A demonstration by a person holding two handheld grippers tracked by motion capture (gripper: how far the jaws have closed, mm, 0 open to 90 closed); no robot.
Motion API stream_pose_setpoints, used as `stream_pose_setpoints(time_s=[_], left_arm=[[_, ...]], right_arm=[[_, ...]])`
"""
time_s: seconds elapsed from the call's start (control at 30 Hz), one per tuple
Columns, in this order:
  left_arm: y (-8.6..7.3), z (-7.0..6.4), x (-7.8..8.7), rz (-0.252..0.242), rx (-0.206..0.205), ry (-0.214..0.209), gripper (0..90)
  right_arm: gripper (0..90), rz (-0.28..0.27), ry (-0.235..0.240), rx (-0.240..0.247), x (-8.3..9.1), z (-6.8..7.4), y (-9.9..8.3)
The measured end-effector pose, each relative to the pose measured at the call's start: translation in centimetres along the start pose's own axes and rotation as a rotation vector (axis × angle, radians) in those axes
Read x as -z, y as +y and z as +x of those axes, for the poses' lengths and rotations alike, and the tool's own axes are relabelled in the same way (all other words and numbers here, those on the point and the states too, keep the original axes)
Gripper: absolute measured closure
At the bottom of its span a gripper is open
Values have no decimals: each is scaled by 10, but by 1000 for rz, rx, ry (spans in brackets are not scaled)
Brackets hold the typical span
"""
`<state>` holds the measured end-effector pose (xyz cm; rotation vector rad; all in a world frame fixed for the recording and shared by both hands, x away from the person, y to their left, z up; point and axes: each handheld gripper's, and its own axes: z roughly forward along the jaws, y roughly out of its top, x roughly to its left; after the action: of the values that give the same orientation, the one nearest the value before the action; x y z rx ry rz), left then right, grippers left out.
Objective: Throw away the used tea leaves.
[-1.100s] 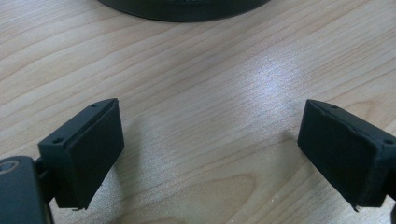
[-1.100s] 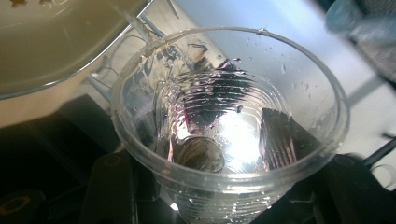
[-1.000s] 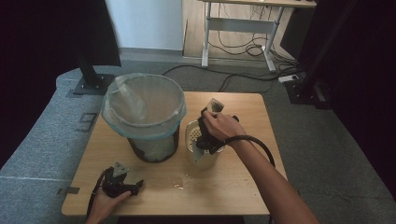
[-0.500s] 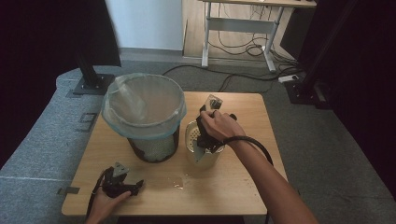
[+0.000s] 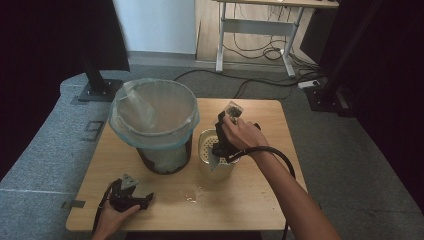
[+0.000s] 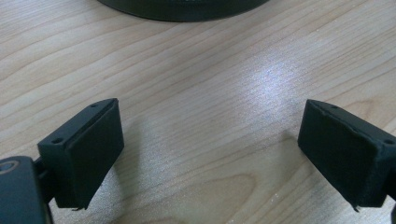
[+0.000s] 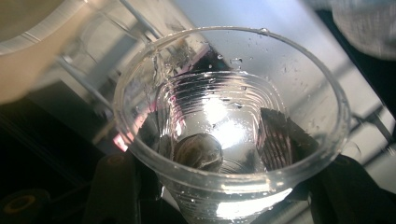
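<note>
Right gripper (image 5: 231, 131) clamped on clear plastic cup (image 7: 229, 135), held tilted above cream strainer pot (image 5: 216, 159) beside lined bin (image 5: 154, 122) | left gripper (image 5: 131, 196) jaws apart, resting on wooden table (image 5: 260, 195)

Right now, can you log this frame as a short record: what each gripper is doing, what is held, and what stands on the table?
right gripper: shut on a clear plastic cup, held raised over the strainer pot
cup contents: wet inside, a small dark lump at its bottom
strainer pot: pale, perforated top, stands mid-table below the right hand
bin: lined with a thin plastic bag, stands left of the pot
left gripper: open, holds nothing, rests low on the table near its front left corner
table surface: a small wet patch in front of the bin
</note>
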<state>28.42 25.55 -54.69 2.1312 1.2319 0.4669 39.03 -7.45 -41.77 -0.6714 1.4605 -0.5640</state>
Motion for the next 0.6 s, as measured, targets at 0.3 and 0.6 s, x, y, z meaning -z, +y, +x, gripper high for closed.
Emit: stream_pose_setpoints(time_s=[0.3,0.6], left_arm=[[0,0,0,1,-1,-1,59],[0,0,0,1,-2,-2,58]], right_arm=[[481,-22,-57,268,5,3,10],[480,-32,-52,168,7,1,5]])
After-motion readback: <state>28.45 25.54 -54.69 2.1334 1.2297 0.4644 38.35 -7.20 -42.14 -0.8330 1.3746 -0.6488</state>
